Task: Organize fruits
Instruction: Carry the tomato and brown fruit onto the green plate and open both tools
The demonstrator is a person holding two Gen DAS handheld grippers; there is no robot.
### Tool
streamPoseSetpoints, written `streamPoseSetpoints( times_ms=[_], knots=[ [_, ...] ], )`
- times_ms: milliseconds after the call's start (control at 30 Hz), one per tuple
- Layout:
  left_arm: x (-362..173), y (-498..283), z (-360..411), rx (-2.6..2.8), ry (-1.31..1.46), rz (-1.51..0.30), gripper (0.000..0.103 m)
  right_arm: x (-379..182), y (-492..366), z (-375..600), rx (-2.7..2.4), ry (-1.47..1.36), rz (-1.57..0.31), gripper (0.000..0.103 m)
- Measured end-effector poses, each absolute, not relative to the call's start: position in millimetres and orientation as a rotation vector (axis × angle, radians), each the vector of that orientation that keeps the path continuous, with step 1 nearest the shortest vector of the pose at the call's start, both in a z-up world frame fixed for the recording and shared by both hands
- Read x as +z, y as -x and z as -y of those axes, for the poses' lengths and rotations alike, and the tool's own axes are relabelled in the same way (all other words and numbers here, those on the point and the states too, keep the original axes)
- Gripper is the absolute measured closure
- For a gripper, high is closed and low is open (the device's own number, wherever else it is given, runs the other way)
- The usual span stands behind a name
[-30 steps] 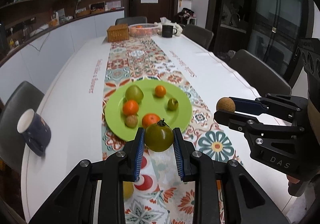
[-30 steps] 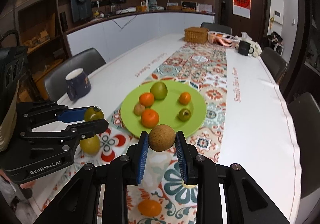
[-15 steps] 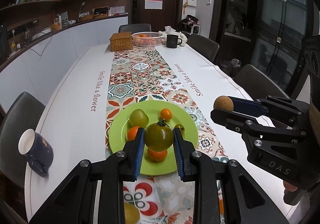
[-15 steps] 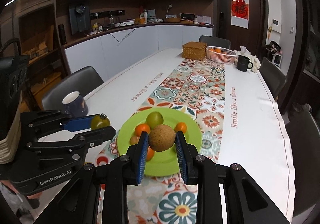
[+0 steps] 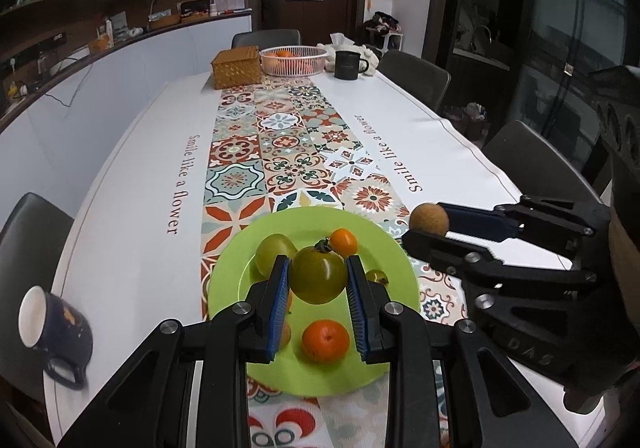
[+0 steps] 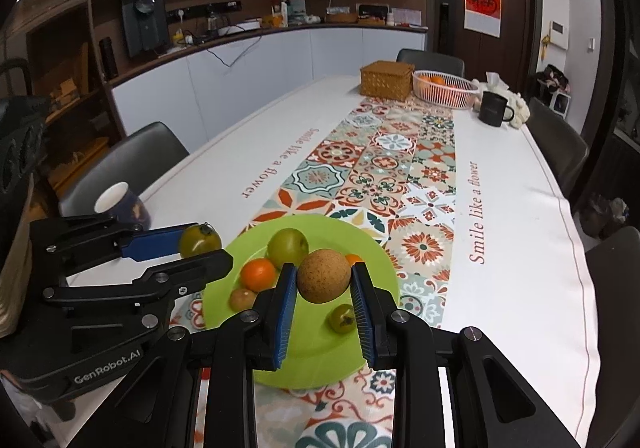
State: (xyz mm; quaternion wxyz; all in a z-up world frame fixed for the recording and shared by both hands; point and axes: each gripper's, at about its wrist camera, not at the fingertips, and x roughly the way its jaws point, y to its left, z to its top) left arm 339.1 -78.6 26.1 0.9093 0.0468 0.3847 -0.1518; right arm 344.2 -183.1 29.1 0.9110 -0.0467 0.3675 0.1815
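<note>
Green plate (image 5: 236, 280) sits on the patterned runner (image 5: 280, 152), already loaded: in the left wrist view, a pale green fruit (image 5: 272, 254) at 10 o'clock on the plate, a small orange (image 5: 344, 241) at 12, a small green-brown fruit (image 5: 378, 277) at 3, a bigger orange (image 5: 325, 340) at 6. Right wrist view adds a second orange (image 6: 258, 274) and a small brown fruit (image 6: 242, 298) on the plate's left half, so 6 fruits placed.

Going left to right: dark mug (image 5: 56, 332) at 9 o'clock from the plate, on the white tablecloth. Left gripper (image 5: 318, 280), jaws narrow and clamped on a green tomato (image 5: 318, 274), held over the plate, not touching it. Right gripper (image 6: 324, 284), jaws narrow too, clamped on a round brown fruit (image 6: 323, 275), over the plate's right half as far as I can tell.

Judgement: most of the job looks done. 2 fruits left, both in the air over the plate; each needs lowering into a free gap and releasing. Free room looks best at the plate's centre and near edge. Risk: round fruits rolling into neighbours on release.

Far end at 12 o'clock: wicker box (image 5: 236, 66), white basket (image 5: 294, 60) with oranges, black mug (image 5: 348, 65), not obviously part of this.
</note>
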Motion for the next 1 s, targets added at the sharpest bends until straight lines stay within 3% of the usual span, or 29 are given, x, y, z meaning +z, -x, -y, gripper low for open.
streamPoseSetpoints(
  times_ms=[733,900,1000],
  knots=[
    [-28,-390,81,-0.336,-0.098,-0.947,0.074,-35,-402,183,0.387,0.091,-0.930,0.074],
    [-29,-388,77,-0.314,-0.105,-0.943,0.064,-40,-401,182,0.385,0.096,-0.934,0.074],
    [-26,-384,74,-0.299,-0.103,-0.932,0.061,-38,-399,181,0.386,0.098,-0.930,0.068]
  ],
)
